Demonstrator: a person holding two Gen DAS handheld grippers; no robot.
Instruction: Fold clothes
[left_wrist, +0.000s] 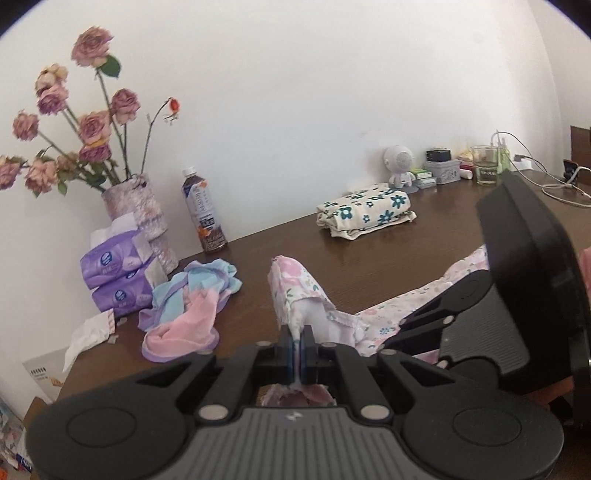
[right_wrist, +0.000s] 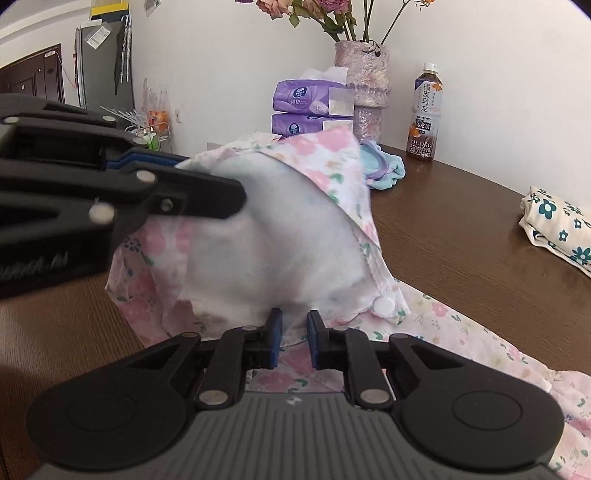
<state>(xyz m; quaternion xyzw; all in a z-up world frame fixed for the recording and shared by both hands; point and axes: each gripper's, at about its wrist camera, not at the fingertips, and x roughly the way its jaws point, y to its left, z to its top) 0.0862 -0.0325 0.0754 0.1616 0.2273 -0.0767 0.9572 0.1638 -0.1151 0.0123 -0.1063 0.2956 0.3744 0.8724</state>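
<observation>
Our left gripper (left_wrist: 298, 350) pinches the light, floppy pink floral garment (right_wrist: 461, 332) at a hem, lifted at twelve o'clock over the table (right_wrist: 461, 229); our right gripper (right_wrist: 294, 339) hangs parted, so we'd pinch another edge.

We see the vase (left_wrist: 142, 218) at the worktop's (left_wrist: 424, 240) back-left corner by the wall, tissue packs (left_wrist: 114, 277) stacked in front of it, bottle (left_wrist: 204, 210) just to its right. Crumpled clothes (left_wrist: 188, 306) lie before the packs; folded garment (left_wrist: 365, 210) sits farther right, w/ clutter behind.
</observation>
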